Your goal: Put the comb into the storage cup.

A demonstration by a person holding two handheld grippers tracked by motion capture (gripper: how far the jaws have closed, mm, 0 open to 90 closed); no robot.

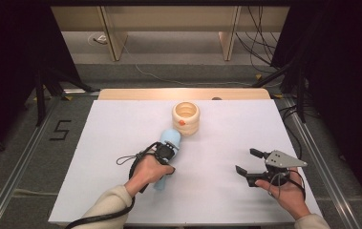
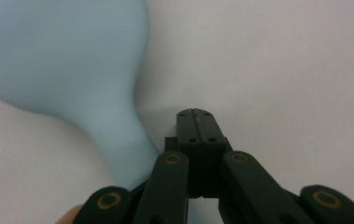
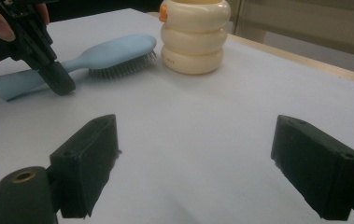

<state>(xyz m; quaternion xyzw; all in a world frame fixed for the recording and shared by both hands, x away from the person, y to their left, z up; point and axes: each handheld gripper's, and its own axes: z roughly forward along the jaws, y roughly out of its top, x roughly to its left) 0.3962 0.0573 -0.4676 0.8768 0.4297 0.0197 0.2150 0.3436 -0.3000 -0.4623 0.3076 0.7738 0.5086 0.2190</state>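
Nearest the person, the right gripper point(image 1: 249, 168) rested low on the white table point(image 1: 217, 143), its two black jaws spread wide with nothing but bare tabletop between them. Ahead of those jaws and off to their left, the left gripper point(image 3: 60, 81) had its jaws pressed tightly together, holding nothing, their tip down at the table. Just beside that closed tip, on its left in the left gripper view, lay the pale blue plastic hairbrush point(image 3: 95, 56), bristles down, its narrow handle alongside the jaws and its oval head beyond them. Farthest out, past the brush head, stood a cream container shaped like stacked rings point(image 1: 186, 118). To pick the brush up cleanly, the left jaws would probably need to open first, then straddle the handle squarely before closing.
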